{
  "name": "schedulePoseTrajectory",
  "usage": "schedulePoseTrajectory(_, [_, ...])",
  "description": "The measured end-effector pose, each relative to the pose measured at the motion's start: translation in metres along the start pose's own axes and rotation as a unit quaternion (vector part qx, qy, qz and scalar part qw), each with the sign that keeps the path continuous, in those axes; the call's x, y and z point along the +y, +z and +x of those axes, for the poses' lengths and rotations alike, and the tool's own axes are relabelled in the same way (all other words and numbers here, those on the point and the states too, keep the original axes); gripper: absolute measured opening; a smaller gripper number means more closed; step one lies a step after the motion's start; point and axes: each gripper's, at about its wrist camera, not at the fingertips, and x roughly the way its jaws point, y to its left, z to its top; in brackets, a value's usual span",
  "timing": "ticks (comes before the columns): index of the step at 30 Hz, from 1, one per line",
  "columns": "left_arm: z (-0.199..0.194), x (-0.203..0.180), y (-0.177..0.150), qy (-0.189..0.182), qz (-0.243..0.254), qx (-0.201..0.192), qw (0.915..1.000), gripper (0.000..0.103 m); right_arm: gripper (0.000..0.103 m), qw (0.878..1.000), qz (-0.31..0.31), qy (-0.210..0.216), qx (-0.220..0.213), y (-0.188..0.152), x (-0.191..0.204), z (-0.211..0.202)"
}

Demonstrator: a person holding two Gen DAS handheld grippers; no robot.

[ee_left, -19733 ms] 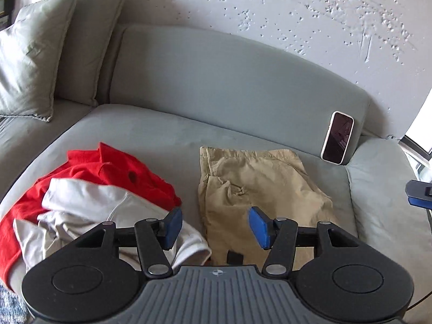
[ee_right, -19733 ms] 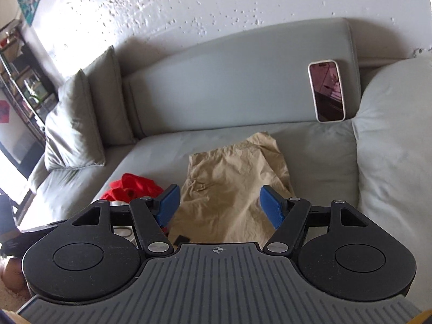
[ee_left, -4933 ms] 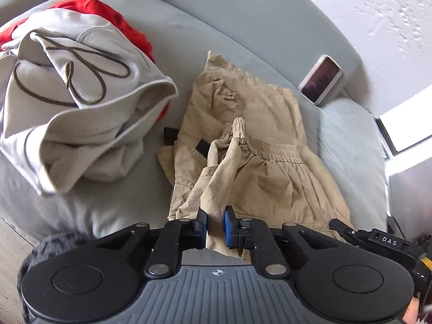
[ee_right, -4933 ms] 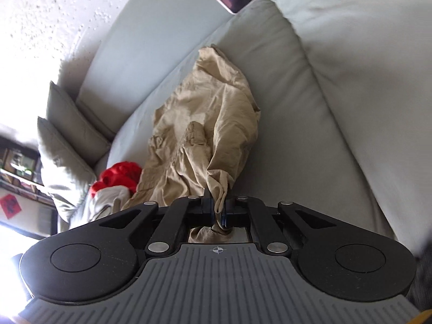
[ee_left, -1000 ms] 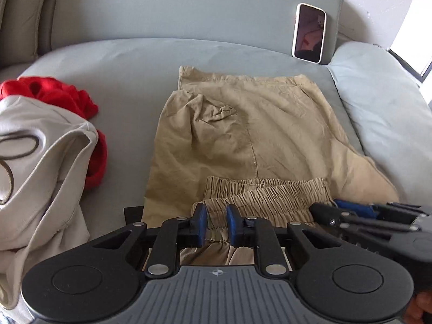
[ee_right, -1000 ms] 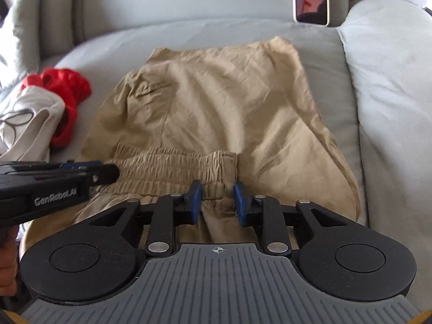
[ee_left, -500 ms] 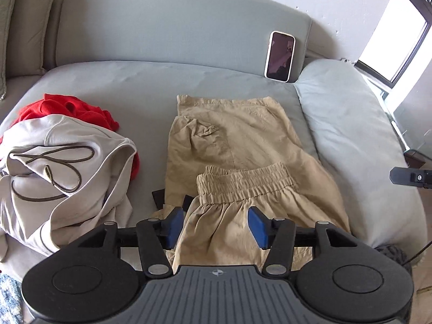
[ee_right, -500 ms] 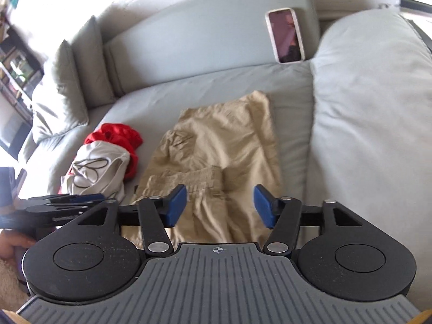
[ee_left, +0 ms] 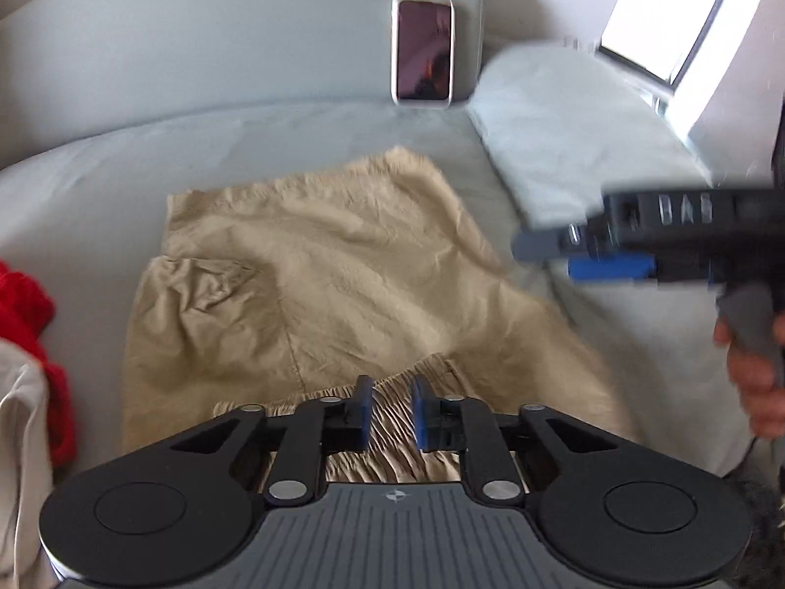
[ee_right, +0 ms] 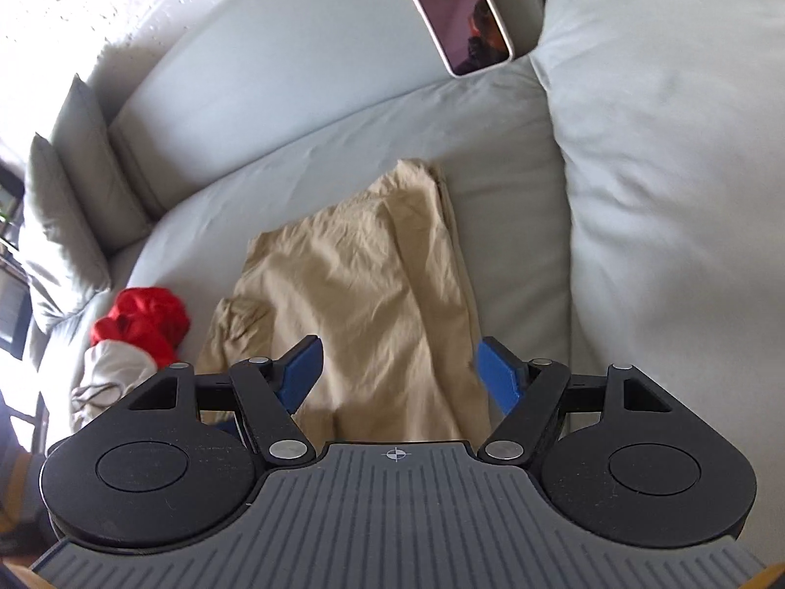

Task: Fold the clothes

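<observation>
Tan shorts [ee_left: 314,289] lie spread on the grey sofa seat [ee_left: 98,181], with the elastic waistband folded over at the near edge. My left gripper [ee_left: 391,410] is narrowed around the waistband [ee_left: 392,417], with a small gap still between the blue pads. My right gripper [ee_right: 400,373] is open and empty, held above the right side of the shorts [ee_right: 373,289]. The right gripper also shows in the left wrist view [ee_left: 608,267], at the right, above the sofa's side cushion.
A red garment [ee_right: 142,319] and a white hoodie [ee_right: 105,378] lie piled left of the shorts. A phone [ee_left: 423,49] leans on the sofa back. A thick side cushion [ee_right: 677,196] rises on the right. Pillows [ee_right: 64,206] stand at the far left.
My left gripper has come down to the waistband and its jaws have narrowed around it. My right gripper has stayed open and swung in closer over the shorts.
</observation>
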Motion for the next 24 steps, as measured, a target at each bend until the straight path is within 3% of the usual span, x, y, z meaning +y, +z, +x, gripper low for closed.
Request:
schedulePoseTrajectory(5, [0.028,0.006,0.009,-0.012,0.027,0.033,0.999,0.009,0.075,1.0,0.022,0.005,-0.011,0.033,-0.017,0.044])
schedulePoseTrajectory(10, [0.03,0.006,0.007,-0.025,0.046,0.037,0.9979,0.008,0.072,0.995,0.089,0.049,0.01,0.054,-0.054,0.094])
schedulePoseTrajectory(14, [0.03,0.007,0.006,-0.034,0.041,0.039,0.9978,0.006,0.072,0.988,0.115,0.103,-0.02,0.065,-0.073,0.115])
schedulePoseTrajectory(16, [0.03,0.005,0.006,-0.032,0.045,0.04,0.9976,0.006,0.073,0.987,0.107,0.114,-0.024,0.069,-0.071,0.125])
schedulePoseTrajectory(18, [0.03,0.003,0.006,-0.028,0.049,0.041,0.9976,0.006,0.072,0.992,0.076,0.098,-0.023,0.073,-0.06,0.129])
schedulePoseTrajectory(19, [0.029,0.002,0.006,-0.026,0.05,0.041,0.9976,0.006,0.054,0.995,0.053,0.086,-0.024,0.074,-0.053,0.129])
schedulePoseTrajectory(21, [0.028,-0.001,0.005,-0.02,0.05,0.039,0.9978,0.006,0.002,0.997,0.019,0.067,-0.025,0.074,-0.044,0.125])
schedulePoseTrajectory(24, [0.019,0.002,0.005,-0.01,0.024,0.02,0.9995,0.007,0.001,0.997,-0.013,0.054,-0.047,0.07,-0.028,0.111])
